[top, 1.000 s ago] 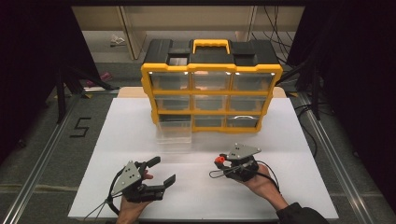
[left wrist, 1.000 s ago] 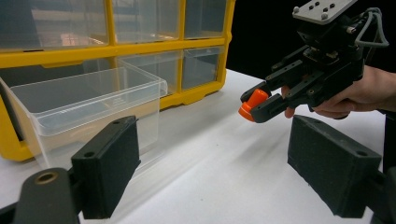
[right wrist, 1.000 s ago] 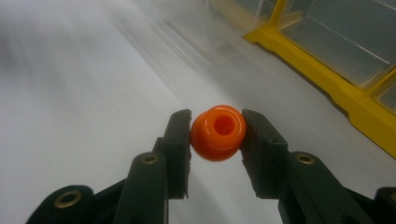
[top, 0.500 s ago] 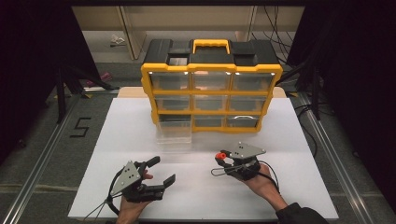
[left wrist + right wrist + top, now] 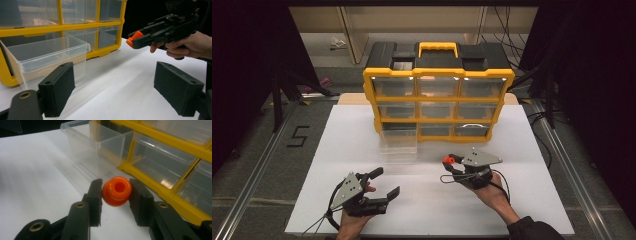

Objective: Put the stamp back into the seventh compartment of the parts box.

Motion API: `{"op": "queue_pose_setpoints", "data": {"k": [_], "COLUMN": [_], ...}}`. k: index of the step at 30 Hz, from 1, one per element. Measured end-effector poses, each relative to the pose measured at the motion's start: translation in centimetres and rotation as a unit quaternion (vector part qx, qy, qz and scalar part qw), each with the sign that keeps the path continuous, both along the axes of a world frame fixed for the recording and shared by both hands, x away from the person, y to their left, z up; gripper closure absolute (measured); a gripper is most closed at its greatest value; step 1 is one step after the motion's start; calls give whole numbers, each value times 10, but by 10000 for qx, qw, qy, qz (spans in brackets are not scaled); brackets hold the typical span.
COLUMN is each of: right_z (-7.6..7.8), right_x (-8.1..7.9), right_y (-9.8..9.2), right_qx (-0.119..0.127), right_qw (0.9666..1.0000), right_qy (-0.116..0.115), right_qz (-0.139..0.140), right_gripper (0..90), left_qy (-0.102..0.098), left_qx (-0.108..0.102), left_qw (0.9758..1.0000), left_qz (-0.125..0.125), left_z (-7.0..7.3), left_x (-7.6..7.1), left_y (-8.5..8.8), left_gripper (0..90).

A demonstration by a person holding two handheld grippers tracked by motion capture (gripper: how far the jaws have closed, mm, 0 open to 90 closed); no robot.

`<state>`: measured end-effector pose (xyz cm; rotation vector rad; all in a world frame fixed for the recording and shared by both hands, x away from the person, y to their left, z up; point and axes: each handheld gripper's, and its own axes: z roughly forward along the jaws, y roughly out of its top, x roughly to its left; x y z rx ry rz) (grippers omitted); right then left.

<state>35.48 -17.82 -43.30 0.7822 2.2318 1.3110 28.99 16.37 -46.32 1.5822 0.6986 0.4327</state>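
An orange knob-shaped piece (image 5: 116,191) with a hole in its end sits clamped between the jaws of my right gripper (image 5: 115,195). The high view shows that gripper (image 5: 452,167) right of centre, the orange piece (image 5: 448,160) at its tip, pointing left. A clear plastic drawer (image 5: 398,142) is pulled out of the bottom left slot of the yellow and black drawer cabinet (image 5: 439,95); the drawer (image 5: 93,145) lies ahead of the right gripper. My left gripper (image 5: 384,182) rests open near the table's front left, nothing between its pads (image 5: 58,87).
The cabinet stands at the back of the white table (image 5: 337,150), with several clear drawers shut. Metal rails (image 5: 257,165) run along both sides on the floor. A black cable (image 5: 319,225) trails from the left gripper over the front edge.
My right gripper has lifted and moved slightly left and toward the cabinet with the orange piece. The left gripper has stayed put.
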Motion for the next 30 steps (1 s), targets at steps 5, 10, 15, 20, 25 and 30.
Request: {"op": "queue_pose_setpoints", "data": {"k": [5,10,15,20,25,30], "right_z": [5,11,17,21,24,30], "right_x": [4,6,10,14,17,20], "right_y": [1,4,8,10,11,14], "right_qx": [106,152,200,225,289,347], "right_qw": [9999,9999,9998,9997,9995,9993], "right_qy": [-35,-68,-96,-100,-104,-140], "right_qz": [-12,-17,-1,-4,-8,6], "right_gripper": [646,645,646,646,645,646], "left_qy": [3,9,19,15,16,16], "left_qx": [-10,-22,-21,-25,-18,-27], "left_qw": [10000,10000,10000,10000,10000,10000], "left_qz": [7,8,9,20,19,28], "left_z": [0,-1,-1,-1,-1,-1], "left_x": [0,1,0,1,1,1], "left_y": [0,0,0,1,1,1], "left_gripper": [165,165,165,165,165,165]}}
